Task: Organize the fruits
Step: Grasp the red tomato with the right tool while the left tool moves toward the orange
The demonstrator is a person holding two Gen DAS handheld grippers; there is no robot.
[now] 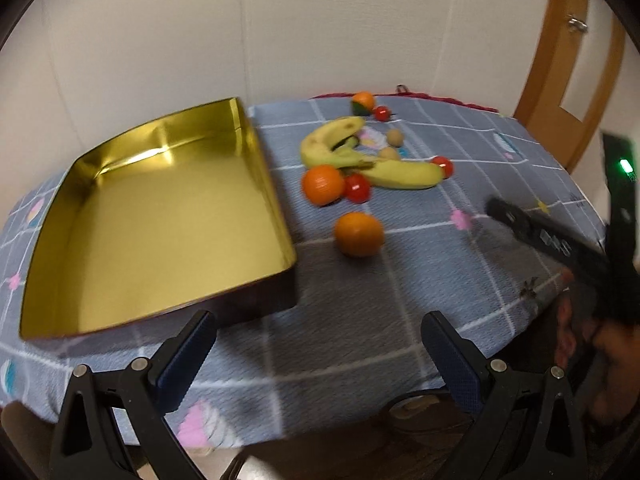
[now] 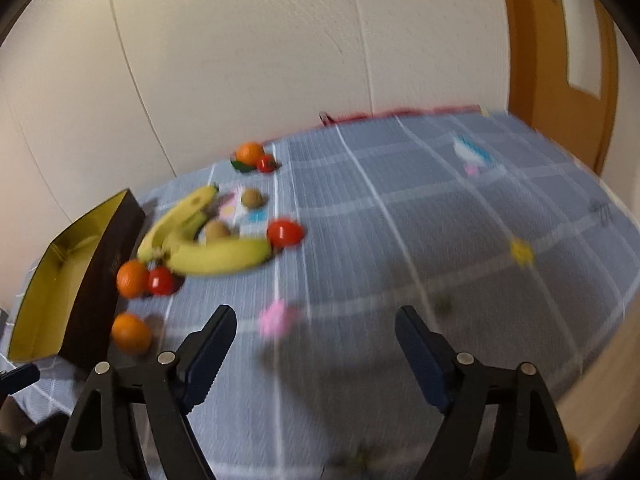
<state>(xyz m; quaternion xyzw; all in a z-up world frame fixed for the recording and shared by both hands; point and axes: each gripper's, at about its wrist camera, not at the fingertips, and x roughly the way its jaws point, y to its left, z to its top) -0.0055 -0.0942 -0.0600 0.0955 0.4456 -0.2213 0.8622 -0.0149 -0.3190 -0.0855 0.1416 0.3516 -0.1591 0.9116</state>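
Judging by look, the nearest orange (image 1: 359, 234) is light, firm and prone to rolling, best pinched across its middle, while the bananas (image 1: 352, 156) are softer and bruise easily. All the fruit lies toward the worktop's far edge beside the empty gold tray (image 1: 168, 216). Both the left tool (image 1: 320, 364) and right tool (image 2: 316, 356) hang released and empty near the front edge, short of the fruit.
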